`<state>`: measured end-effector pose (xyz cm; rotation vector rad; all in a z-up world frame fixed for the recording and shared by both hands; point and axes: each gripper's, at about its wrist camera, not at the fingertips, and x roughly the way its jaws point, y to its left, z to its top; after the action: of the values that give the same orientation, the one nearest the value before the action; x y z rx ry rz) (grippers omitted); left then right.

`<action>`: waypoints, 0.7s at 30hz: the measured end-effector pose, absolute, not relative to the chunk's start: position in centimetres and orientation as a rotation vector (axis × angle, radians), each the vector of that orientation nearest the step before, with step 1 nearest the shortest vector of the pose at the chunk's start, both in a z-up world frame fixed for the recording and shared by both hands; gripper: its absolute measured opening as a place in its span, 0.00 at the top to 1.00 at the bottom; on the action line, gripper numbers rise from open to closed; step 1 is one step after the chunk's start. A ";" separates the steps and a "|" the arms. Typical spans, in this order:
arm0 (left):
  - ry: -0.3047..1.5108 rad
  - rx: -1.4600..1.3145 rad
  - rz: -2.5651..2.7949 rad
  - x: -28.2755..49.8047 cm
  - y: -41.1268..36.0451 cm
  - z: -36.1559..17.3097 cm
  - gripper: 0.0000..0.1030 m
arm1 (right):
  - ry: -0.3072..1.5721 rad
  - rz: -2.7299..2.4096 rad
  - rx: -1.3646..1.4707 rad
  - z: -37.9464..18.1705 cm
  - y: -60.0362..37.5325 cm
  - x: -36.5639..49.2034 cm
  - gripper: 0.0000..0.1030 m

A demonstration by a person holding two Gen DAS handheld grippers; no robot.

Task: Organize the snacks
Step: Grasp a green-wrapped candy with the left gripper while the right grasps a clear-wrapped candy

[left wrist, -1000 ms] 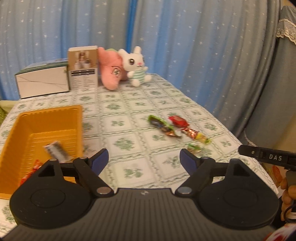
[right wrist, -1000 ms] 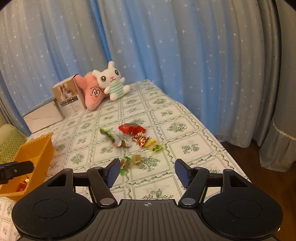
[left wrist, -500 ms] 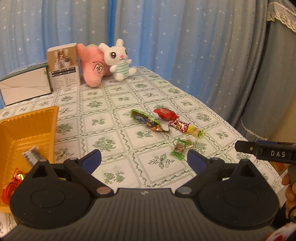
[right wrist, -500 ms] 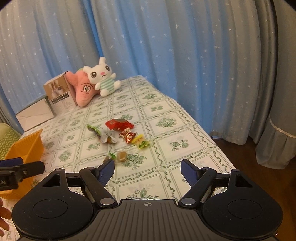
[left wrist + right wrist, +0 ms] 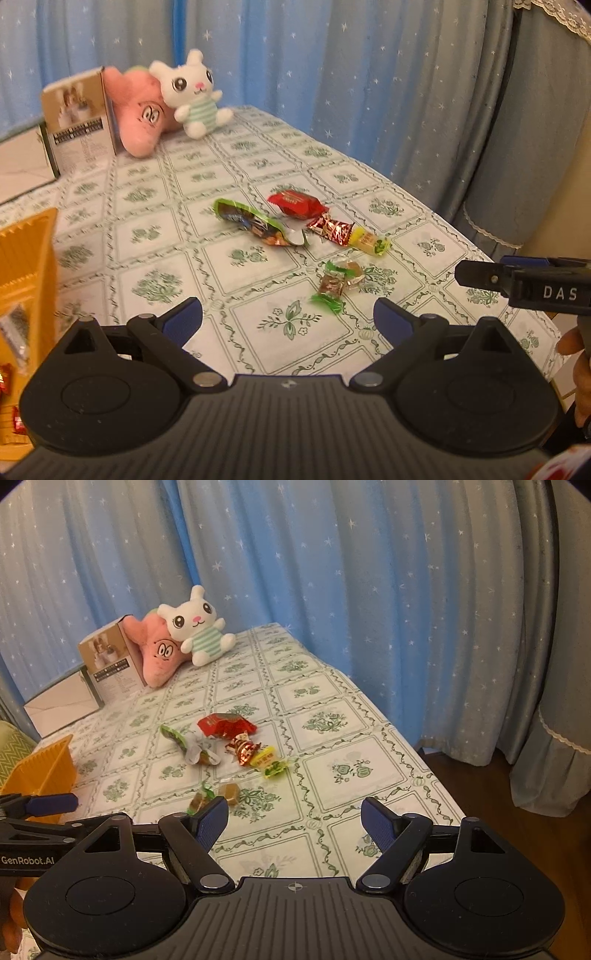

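Observation:
Several wrapped snacks lie mid-table: a green packet [image 5: 255, 223], a red packet [image 5: 295, 203], a red foil candy [image 5: 330, 229], a yellow candy [image 5: 369, 242] and small green-twist candies [image 5: 334, 282]. My left gripper [image 5: 288, 315] hovers open just short of the small candies, nothing between its fingers. My right gripper [image 5: 293, 814] is open too, low over the cloth, with the caramel candies [image 5: 221, 794] just past its left fingertip. The red packet [image 5: 225, 724] and green packet [image 5: 188, 744] lie farther off. An orange basket [image 5: 26, 251] at the left holds a few snacks.
A white plush rabbit [image 5: 194, 96], a pink plush [image 5: 142, 118] and two boxes [image 5: 77, 122] stand at the table's far end. Blue starred curtains hang behind. The table edge [image 5: 424, 760] drops to a dark floor on the right. The other gripper's finger [image 5: 517, 280] reaches in from the right.
My left gripper has swung right and down from the basket toward the candies, its jaws wider. My right gripper has sunk slightly closer to the table and has also opened wider.

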<state>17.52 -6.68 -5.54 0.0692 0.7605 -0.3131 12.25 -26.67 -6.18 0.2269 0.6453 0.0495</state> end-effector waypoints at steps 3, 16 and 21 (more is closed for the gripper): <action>0.783 0.068 -0.316 18.4 -6.9 -6.4 0.05 | 0.679 0.022 0.213 -6.7 -26.9 12.9 0.24; 0.789 0.155 -0.422 22.2 -9.3 -9.1 0.23 | 0.749 -0.092 0.254 -8.4 -27.5 14.4 0.24; 0.793 0.156 -0.469 23.6 -9.8 -9.9 0.42 | 0.744 -0.123 0.292 -8.4 -28.1 14.6 0.24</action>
<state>23.63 -9.84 -9.91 0.1560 0.7934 -0.4688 14.58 -28.10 -8.39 0.2916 0.7435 -0.1225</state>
